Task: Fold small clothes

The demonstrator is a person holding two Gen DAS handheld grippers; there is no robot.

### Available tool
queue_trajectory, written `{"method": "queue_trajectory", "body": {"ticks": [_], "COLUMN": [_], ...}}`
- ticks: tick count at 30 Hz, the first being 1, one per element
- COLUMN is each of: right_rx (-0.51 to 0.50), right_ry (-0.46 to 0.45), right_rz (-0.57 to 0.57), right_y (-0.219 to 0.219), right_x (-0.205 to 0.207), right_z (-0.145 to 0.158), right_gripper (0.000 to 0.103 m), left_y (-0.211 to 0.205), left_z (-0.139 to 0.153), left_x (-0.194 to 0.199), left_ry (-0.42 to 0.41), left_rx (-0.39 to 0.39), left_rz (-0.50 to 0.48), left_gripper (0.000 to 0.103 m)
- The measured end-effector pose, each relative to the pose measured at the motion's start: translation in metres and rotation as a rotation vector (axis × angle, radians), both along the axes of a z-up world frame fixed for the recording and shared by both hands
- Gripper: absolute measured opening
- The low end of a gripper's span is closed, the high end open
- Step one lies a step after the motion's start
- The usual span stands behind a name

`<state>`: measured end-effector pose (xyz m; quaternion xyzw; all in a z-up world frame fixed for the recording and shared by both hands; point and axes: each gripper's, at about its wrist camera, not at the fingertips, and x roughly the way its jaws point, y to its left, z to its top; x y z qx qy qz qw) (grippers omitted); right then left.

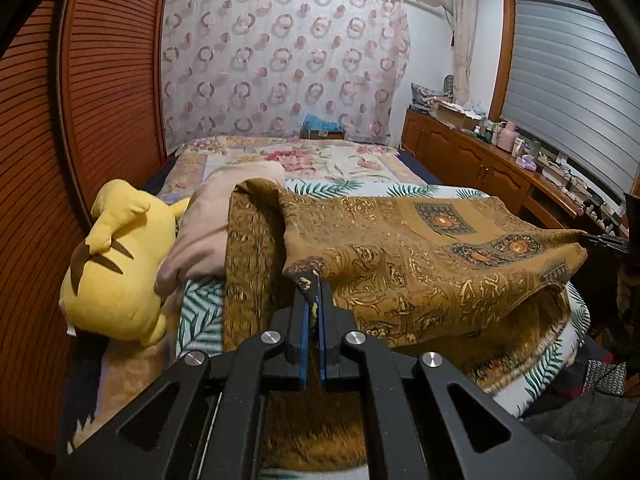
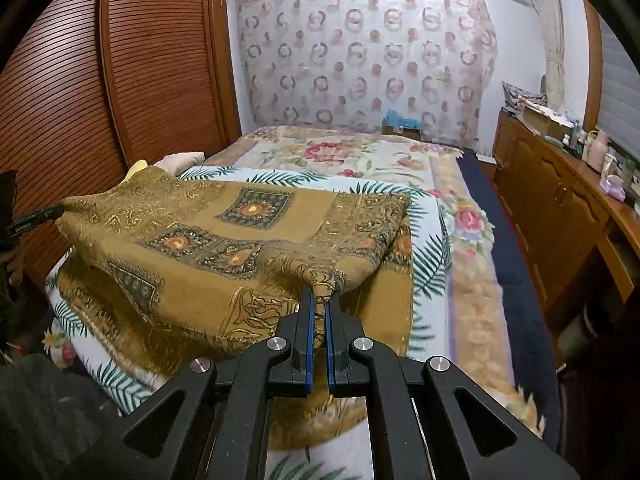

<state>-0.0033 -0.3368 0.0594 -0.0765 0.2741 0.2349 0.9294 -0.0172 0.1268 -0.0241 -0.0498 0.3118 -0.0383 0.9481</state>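
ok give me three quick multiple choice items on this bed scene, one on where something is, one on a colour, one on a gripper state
1. Where does the yellow plush toy lie?
A. on the bed's left side, by the slatted wooden door
B. on the wooden dresser
C. on the floor

2. What is the main colour of the patterned cloth?
A. sky blue
B. golden brown
C. white

3. What is the left gripper doing?
A. open above the bed
B. shut on the plush toy
C. shut on the cloth's corner

Answers:
1. A, it lies beside the door.
2. B, gold ground with darker medallions.
3. C, fabric is pinched between its blue pads; the right gripper grips another corner.
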Motion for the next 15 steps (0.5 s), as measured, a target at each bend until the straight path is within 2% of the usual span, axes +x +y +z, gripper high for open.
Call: {"method": "queue_trajectory", "body": {"ticks": [5, 9, 11, 13, 15], "right_rx": [-0.001, -0.036, -0.046, -0.059, -0.085], "right_ry": [0.017, 0.059, 0.072, 0.082, 0.08], "right_rz": [0.004, -0.006, -0.014, -0.03, -0.052], "right_y": [0.0, 0.003, 0.006, 0.009, 0.011], "right_x": [-0.009, -0.003, -0.001, 0.003, 0.007], "right_z": [-0.002, -0.017, -0.023, -0.026, -0.025], "right_gripper": [0.004, 0.004, 0.004, 0.013, 0.021], "left_y": [-0.004, -0.006, -0.004, -0.003, 0.0], "left_z": [-0.003, -0.023, -0.033, -0.037, -0.038], "left_x": [-0.006, 0.0, 0.003, 0.003, 0.001], "left_ry": [0.03, 0.087, 0.117, 0.127, 0.118], "left_rx": [0.017, 0.046, 0.038, 0.037, 0.041], "left_rz": [0.002, 0.002, 0.003, 0.015, 0.026], "left_gripper": [0.004, 0.005, 0.013, 0.03, 0.037]}}
